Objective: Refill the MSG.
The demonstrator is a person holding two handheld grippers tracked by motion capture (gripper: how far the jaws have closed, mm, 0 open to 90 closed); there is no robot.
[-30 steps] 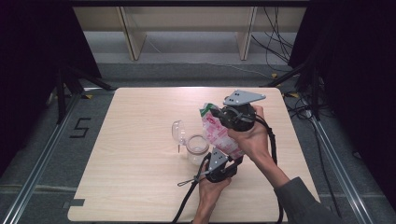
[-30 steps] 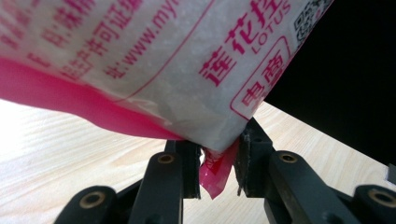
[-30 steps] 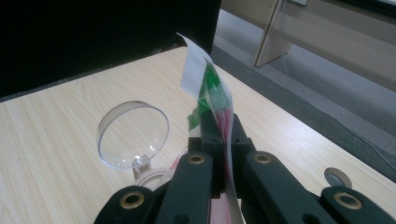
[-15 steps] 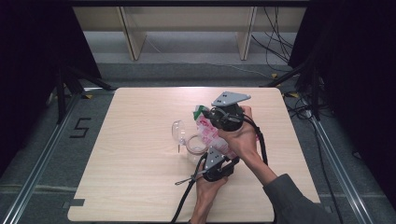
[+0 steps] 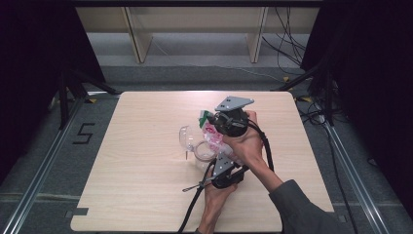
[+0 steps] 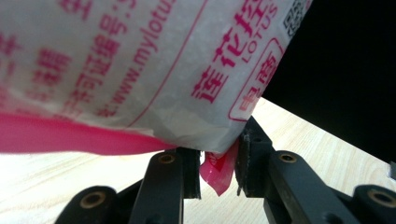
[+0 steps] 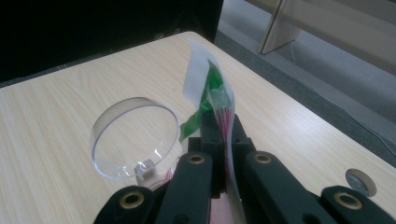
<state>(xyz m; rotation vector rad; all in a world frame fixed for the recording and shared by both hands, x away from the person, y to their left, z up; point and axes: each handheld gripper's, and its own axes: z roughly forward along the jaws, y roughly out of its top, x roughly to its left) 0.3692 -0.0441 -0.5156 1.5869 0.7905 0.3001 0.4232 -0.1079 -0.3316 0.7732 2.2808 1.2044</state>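
A white and pink printed bag (image 5: 213, 134) hangs tilted between both grippers above the wooden table (image 5: 146, 195). My right gripper (image 5: 220, 123) is shut on the bag's flat top edge (image 7: 205, 79), which shows green and white film above the jaws (image 7: 219, 126). My left gripper (image 5: 219, 168) sits lower, nearer the person, and its jaws (image 6: 217, 156) pinch the bag's pink bottom corner (image 6: 218, 170), with the bag's bulging body (image 6: 140, 70) resting above them. A clear container (image 5: 200, 155) stands just left of the bag, its round hinged lid (image 5: 185, 136) (image 7: 135, 137) flipped open.
The bare table top spreads wide to the left (image 5: 126, 146) and far side. Black cables (image 5: 265, 146) trail from both grippers toward the person. A small round hole (image 7: 360, 182) sits in the table at the right. Shelving legs (image 5: 139, 39) stand beyond the table.
My right gripper has carried the bag's top leftward and slightly down, closer over the clear container. The left gripper has stayed in place on the bag's bottom.
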